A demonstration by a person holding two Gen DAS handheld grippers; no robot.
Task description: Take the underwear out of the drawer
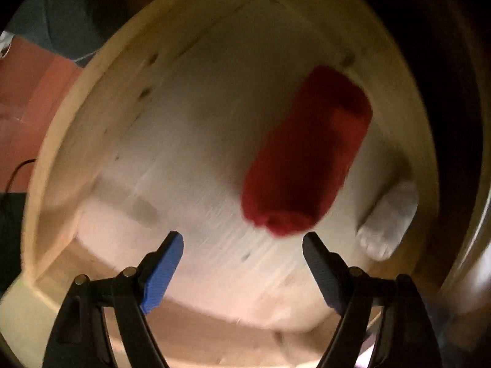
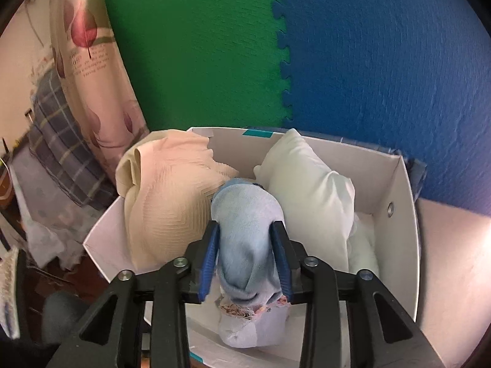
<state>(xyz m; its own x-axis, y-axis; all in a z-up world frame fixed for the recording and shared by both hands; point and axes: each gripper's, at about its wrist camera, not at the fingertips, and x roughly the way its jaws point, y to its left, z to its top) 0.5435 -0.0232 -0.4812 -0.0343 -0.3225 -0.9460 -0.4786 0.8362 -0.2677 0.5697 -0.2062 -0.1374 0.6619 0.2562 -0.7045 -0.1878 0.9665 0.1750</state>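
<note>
Holding red roll: wooden drawer, apparently.

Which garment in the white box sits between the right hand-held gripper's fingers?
The light blue rolled piece, in the middle, between the beige ribbed one and the cream one.

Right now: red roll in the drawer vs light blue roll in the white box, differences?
The red roll lies flat on the drawer floor, ahead of the open left gripper. The light blue roll stands propped among garments in the white box, between the right gripper fingers. Both are rolled fabric.
</note>
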